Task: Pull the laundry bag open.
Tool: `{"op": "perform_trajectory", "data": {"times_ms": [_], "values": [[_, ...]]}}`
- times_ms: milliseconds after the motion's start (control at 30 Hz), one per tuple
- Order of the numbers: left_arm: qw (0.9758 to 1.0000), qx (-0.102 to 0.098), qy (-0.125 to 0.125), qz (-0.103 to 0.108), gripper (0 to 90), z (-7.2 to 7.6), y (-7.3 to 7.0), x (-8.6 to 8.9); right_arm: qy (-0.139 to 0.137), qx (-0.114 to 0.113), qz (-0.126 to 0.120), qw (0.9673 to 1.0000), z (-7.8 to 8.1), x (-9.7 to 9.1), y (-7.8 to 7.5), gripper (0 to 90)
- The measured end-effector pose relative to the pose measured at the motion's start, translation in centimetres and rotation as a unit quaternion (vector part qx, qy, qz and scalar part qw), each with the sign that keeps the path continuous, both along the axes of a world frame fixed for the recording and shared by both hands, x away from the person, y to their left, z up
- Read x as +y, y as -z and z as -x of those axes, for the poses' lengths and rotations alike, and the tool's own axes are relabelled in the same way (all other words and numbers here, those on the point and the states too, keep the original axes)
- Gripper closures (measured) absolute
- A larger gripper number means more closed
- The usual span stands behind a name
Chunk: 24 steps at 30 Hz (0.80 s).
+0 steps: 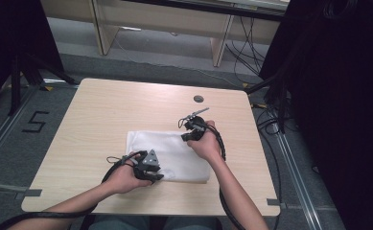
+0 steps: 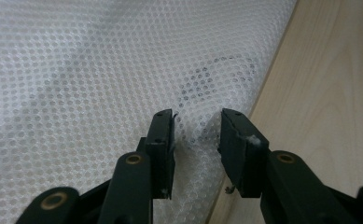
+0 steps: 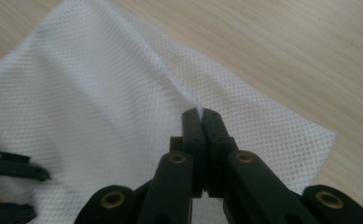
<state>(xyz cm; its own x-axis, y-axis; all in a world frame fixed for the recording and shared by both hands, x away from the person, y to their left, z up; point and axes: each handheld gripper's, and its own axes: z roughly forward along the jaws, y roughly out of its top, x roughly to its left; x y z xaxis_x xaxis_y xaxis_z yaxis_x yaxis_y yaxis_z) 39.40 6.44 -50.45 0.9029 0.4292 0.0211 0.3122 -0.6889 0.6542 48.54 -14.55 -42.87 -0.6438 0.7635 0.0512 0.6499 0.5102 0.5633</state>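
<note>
Recording lab: taped floor marking (image 1: 34, 122), black curtains (image 1: 337, 96), trailing cables (image 1: 270, 120).

One white mesh cloth (image 1: 169, 155), one wooden table (image 1: 102, 110), two grippers: left gripper (image 1: 150, 167), right gripper (image 1: 192, 132).

Light wood-grain table (image 1: 102, 120), rounded corners, sitting on a grey floor (image 1: 11, 143). Lying flat on it is a white mesh cloth (image 1: 169, 148), folded into a rough rectangle, a bit nearer the table's front edge than its back one. Behind the cloth, close to the back edge, there's a small round dark cable port (image 1: 198, 98) set into the tabletop. The wood around the cloth is bare.
</note>
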Motion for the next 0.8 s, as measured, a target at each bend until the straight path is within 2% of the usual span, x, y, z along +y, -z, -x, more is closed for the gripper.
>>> {"op": "perform_trajectory", "data": {"times_ms": [100, 133, 167, 200, 233, 267, 333, 400, 467, 500, 567, 700, 800], "values": [[1.0000, -0.005, 0.005, -0.005, 64.9, -0.3, -0.1, 0.0, -0.010, -0.004, -0.013, 0.9999, 1.0, -0.1, -0.9, 90.0], [1.0000, 0.000, -0.004, 0.003, 64.9, -0.2, 0.0, 0.0, -0.015, -0.006, -0.016, 0.9997, 1.4, -0.1, -1.2, 90.0], [0.9997, -0.003, -0.018, 0.016, 64.9, -0.2, 0.2, -0.2, -0.016, -0.007, -0.023, 0.9996, 1.8, -0.1, -1.4, 90.0], [0.9997, -0.005, -0.017, 0.016, 64.9, -0.2, 0.2, -0.2, -0.020, -0.007, -0.029, 0.9994, 2.2, -0.1, -1.6, 90.0], [0.9999, -0.008, 0.002, -0.006, 64.9, -0.4, 0.0, 0.1, -0.021, -0.013, -0.034, 0.9991, 2.5, -0.1, -1.7, 90.0], [0.9996, -0.003, -0.020, 0.019, 64.9, -0.3, 0.2, -0.2, -0.028, -0.009, -0.036, 0.9989, 2.9, -0.2, -2.0, 90.0], [0.9996, -0.006, -0.022, 0.017, 64.9, -0.5, 0.2, -0.1, -0.032, -0.007, -0.044, 0.9985, 3.7, -0.1, -2.4, 90.0], [0.9994, -0.010, -0.030, 0.016, 64.8, -0.7, 0.2, 0.0, -0.039, -0.005, -0.041, 0.9984, 4.4, 0.0, -2.8, 90.0], [0.9993, -0.013, -0.030, 0.016, 64.4, -0.7, 0.2, 0.0, -0.040, -0.008, -0.047, 0.9980, 5.1, 0.1, -2.9, 90.0], [0.9991, -0.012, -0.035, 0.019, 64.3, -0.7, 0.2, 0.0, -0.045, 0.000, -0.044, 0.9980, 5.5, 0.0, -3.0, 90.0], [0.9988, -0.012, -0.044, 0.021, 64.1, -0.7, 0.3, 0.0, -0.054, -0.001, -0.060, 0.9968, 6.0, 0.1, -2.8, 90.0], [0.9986, -0.016, -0.046, 0.020, 63.2, -0.7, 0.3, 0.1, -0.061, 0.015, -0.054, 0.9966, 7.1, 0.2, -2.7, 90.0], [0.9987, -0.018, -0.044, 0.017, 62.9, -0.6, 0.2, 0.2, -0.062, 0.012, -0.053, 0.9966, 7.5, 0.1, -2.5, 90.0]]}}
